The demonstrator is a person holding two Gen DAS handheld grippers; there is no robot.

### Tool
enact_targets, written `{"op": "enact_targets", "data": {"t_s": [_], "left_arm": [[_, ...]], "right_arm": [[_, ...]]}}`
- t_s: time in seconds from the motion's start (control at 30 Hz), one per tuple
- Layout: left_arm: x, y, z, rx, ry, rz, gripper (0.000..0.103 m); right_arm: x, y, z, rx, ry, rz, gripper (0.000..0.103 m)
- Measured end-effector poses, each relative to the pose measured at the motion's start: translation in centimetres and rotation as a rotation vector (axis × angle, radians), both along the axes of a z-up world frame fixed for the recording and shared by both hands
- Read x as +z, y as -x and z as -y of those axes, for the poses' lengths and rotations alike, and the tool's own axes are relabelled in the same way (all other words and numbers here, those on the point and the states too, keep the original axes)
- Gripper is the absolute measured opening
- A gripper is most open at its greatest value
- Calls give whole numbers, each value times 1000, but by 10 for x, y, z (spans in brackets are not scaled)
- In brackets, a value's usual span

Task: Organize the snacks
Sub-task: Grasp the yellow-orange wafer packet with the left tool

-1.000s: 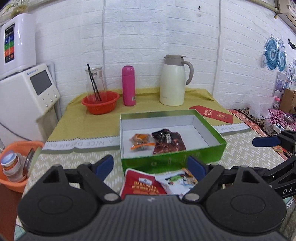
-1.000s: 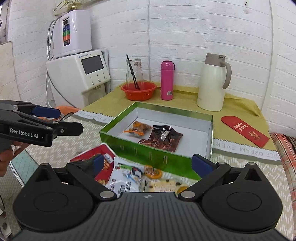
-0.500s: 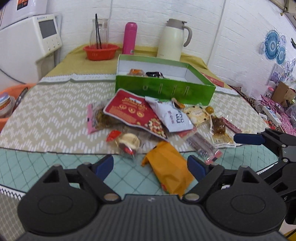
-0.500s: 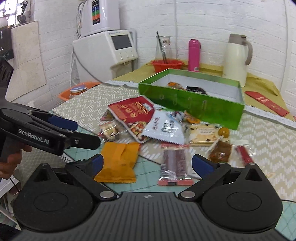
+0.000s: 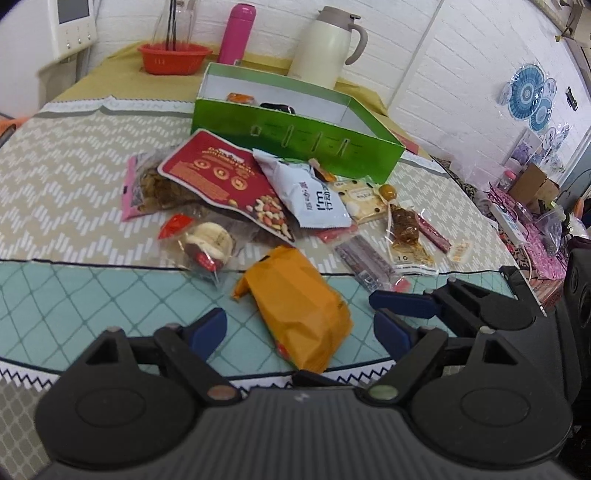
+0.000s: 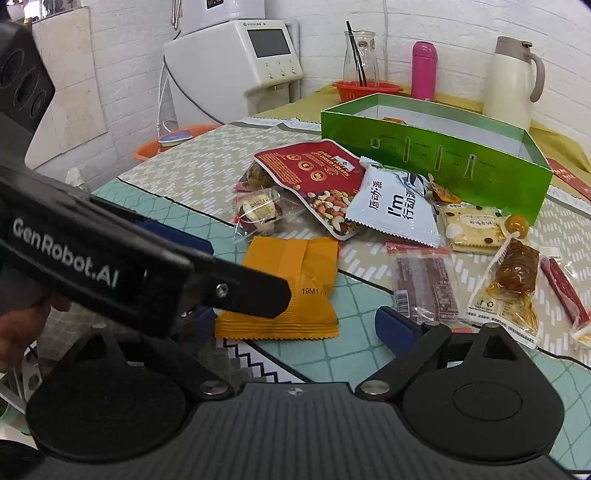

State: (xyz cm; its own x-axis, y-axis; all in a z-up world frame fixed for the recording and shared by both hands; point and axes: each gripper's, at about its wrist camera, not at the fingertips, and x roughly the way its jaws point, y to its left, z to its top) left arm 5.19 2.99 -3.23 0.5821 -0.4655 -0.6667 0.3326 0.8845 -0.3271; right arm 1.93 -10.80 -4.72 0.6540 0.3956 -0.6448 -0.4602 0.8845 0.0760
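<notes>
Nearest, we list the left gripper (image 5: 299, 328): black plastic arms, blue pads, jaws spread wide on either side of the orange packet (image 5: 299, 302), not touching it. The right gripper (image 6: 295, 321) stands released too, its left finger hidden behind the left tool's body.

The orange packet is a crinkled foil pillow with serrated ends, lying on the teal quilted mat (image 5: 74, 295).

Beyond it, on the beige zigzag cloth (image 5: 55, 184), we count a loose heap:
- clear-wrapped round cake (image 5: 207, 242);
- glossy red nut pouch (image 5: 225, 181), overlapping a white sachet (image 5: 314, 195);
- spotted cracker pack (image 6: 471, 225);
- dark strip bar (image 6: 424, 288).

Behind the heap sits the green box (image 5: 295, 136), shallow card, white inside, two snacks visible within.

Farthest: cream jug (image 5: 325, 44), pink flask (image 5: 234, 31).
</notes>
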Motion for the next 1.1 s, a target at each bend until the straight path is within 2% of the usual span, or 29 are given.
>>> {"op": "enact_targets", "data": {"t_s": [0.2, 0.23, 0.27, 0.33, 0.43, 0.73, 0.8, 0.93, 1.0, 1.1], "left_arm": [[6, -5, -6, 30, 38, 18, 84], [6, -6, -6, 26, 37, 16, 78], [4, -6, -5, 13, 41, 9, 67], [0, -10, -4, 8, 49, -13, 61], [-4, -12, -4, 7, 54, -27, 57], [-11, -17, 0, -24, 30, -57, 57], [-11, -19, 2, -36, 33, -61, 50], [-12, -19, 8, -47, 11, -42, 45], [-12, -18, 6, -48, 13, -37, 44], [-13, -16, 5, -47, 21, -32, 44]], "right_arm": [[6, -1, 0, 30, -25, 33, 103], [6, -2, 0, 33, -28, 31, 103], [6, -3, 0, 34, -32, 32, 103], [6, -5, 1, 31, -35, 32, 103], [6, -4, 3, 28, -51, 25, 103], [2, -9, 1, 43, -78, -18, 103], [1, -10, 1, 44, -75, -17, 103], [1, -11, 1, 37, -75, -19, 103], [1, -11, 1, 25, -68, -12, 95], [1, -11, 1, 31, -67, -12, 90]]}}
